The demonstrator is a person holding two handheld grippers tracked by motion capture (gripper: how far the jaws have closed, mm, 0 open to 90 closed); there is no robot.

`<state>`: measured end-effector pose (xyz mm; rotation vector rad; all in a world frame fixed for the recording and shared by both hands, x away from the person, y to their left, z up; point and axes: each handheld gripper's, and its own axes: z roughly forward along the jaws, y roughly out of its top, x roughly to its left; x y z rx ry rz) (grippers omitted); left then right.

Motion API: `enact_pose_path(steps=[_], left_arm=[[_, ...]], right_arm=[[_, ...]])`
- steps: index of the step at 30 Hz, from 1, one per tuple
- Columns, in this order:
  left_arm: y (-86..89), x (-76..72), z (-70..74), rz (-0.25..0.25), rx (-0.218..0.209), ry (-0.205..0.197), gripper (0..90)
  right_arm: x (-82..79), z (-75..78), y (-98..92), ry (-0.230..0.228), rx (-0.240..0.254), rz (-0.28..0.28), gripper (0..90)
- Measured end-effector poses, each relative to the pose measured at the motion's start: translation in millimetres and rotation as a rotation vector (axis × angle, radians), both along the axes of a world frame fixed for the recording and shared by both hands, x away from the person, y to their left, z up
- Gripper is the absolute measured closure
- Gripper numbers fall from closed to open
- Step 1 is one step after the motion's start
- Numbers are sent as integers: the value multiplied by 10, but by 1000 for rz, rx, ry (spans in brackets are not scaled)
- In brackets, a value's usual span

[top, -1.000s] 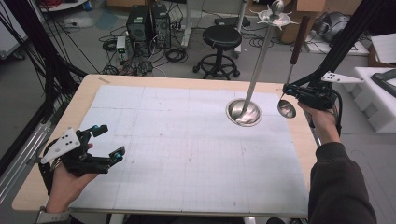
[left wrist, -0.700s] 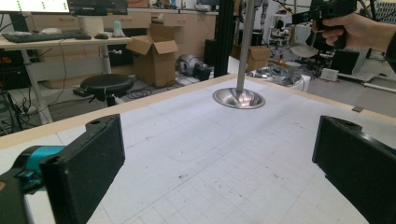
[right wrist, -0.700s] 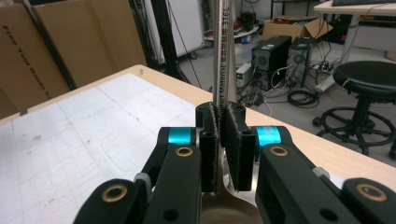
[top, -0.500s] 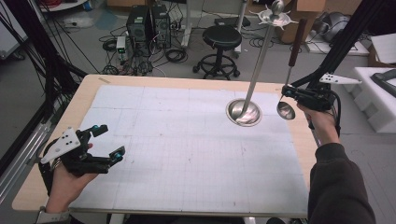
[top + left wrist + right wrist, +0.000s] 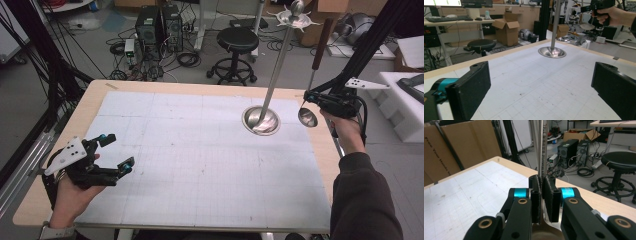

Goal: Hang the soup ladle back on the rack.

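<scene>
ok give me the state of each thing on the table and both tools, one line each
ladle: held upright by its handle, bowl down, off the table
stand: upright on the mat, hooks bare
right tool: shut on the ladle
left tool: open, holding nothing

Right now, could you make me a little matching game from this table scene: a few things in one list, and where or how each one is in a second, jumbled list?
Things:
1. ladle
2. metal stand
3. left gripper
4. black stool

Places or states:
A. on the floor beyond the table
B. jaws wide apart, nothing between them
C. clamped by its handle in the right gripper, bowl hanging low
D. round base resting on the white mat

Pairs: 1-C, 2-D, 3-B, 4-A
</scene>
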<state>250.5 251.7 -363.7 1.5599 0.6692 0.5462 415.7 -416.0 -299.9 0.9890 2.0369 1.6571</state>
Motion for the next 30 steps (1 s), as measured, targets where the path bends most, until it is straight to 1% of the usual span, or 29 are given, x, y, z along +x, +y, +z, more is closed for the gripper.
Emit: enact_pose_path(steps=[4,6,8,13,15,18,25,30], left_arm=[[8,-4,5,4,-2,-1,28],[10,-6,4,4,-4,-2,28],[11,-7,-1,5,-3,0,28],[16,-3,-13,7,-3,4,28],[22,-4,-13,8,-4,3,28],[31,-9,-9,10,-3,3,28],[21,-5,-11,7,-1,4,28],[15,-2,-9,5,-2,5,28]], right_arm=[[22,12,23,-2,3,14,843],[37,19,35,5,2,20,843],[51,23,42,4,-2,17,844],[82,19,69,14,10,26,843],[91,10,87,18,-6,35,843],[97,3,112,22,-8,41,843],[86,20,157,13,-29,48,843],[101,20,190,14,-40,37,843]])
